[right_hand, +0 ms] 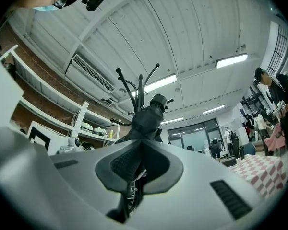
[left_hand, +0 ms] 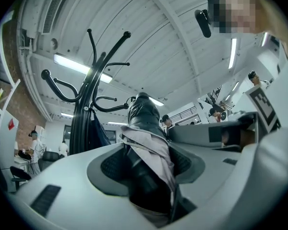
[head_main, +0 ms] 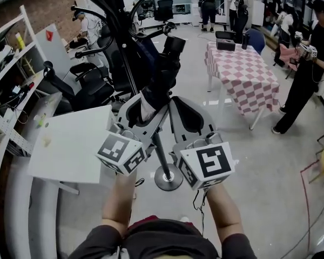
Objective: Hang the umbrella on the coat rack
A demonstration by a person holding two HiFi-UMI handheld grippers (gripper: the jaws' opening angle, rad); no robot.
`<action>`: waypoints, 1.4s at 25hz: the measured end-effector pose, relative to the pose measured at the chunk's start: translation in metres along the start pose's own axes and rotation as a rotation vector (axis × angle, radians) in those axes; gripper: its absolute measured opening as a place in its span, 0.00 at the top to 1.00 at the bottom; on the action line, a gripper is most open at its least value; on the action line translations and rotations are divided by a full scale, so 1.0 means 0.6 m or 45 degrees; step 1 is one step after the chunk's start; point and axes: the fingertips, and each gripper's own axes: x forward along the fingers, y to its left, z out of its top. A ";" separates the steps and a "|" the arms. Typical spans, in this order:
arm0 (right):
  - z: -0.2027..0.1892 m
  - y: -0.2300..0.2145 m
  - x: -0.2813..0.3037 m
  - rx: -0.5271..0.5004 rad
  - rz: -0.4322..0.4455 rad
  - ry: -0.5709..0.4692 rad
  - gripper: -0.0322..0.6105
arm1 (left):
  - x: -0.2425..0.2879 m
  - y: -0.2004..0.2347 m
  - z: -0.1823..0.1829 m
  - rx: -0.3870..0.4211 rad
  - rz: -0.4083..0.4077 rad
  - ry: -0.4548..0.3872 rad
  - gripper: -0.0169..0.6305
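left gripper (left_hand: pixel 149 176) and right gripper (right_hand: pixel 137 171) both clamped on folded umbrella (head_main: pixel 164 72); i think best: hold firm, raise top end to free hook (left_hand: pixel 55 85) of coat rack (left_hand: pixel 81 123), no swinging

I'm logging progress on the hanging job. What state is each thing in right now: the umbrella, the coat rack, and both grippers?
umbrella: folded shut, held up in the air, not yet on a hook.
coat rack: upright on its base, no umbrella hung on it.
left gripper: shut on the umbrella.
right gripper: shut on the umbrella.
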 end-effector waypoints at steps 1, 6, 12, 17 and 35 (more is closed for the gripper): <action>-0.001 0.001 0.002 0.004 0.010 0.000 0.92 | 0.000 0.002 -0.001 -0.003 0.007 0.005 0.62; -0.009 0.006 0.006 0.018 0.047 0.014 0.92 | -0.001 0.008 -0.009 -0.027 0.028 0.040 0.62; -0.022 0.009 0.008 0.035 0.069 0.035 0.92 | -0.006 0.011 -0.021 -0.029 0.057 0.064 0.62; -0.028 0.012 0.009 0.047 0.077 0.042 0.92 | -0.008 0.012 -0.028 -0.030 0.057 0.087 0.62; -0.055 0.022 0.018 0.068 0.093 0.085 0.92 | -0.009 0.017 -0.059 -0.048 0.080 0.188 0.62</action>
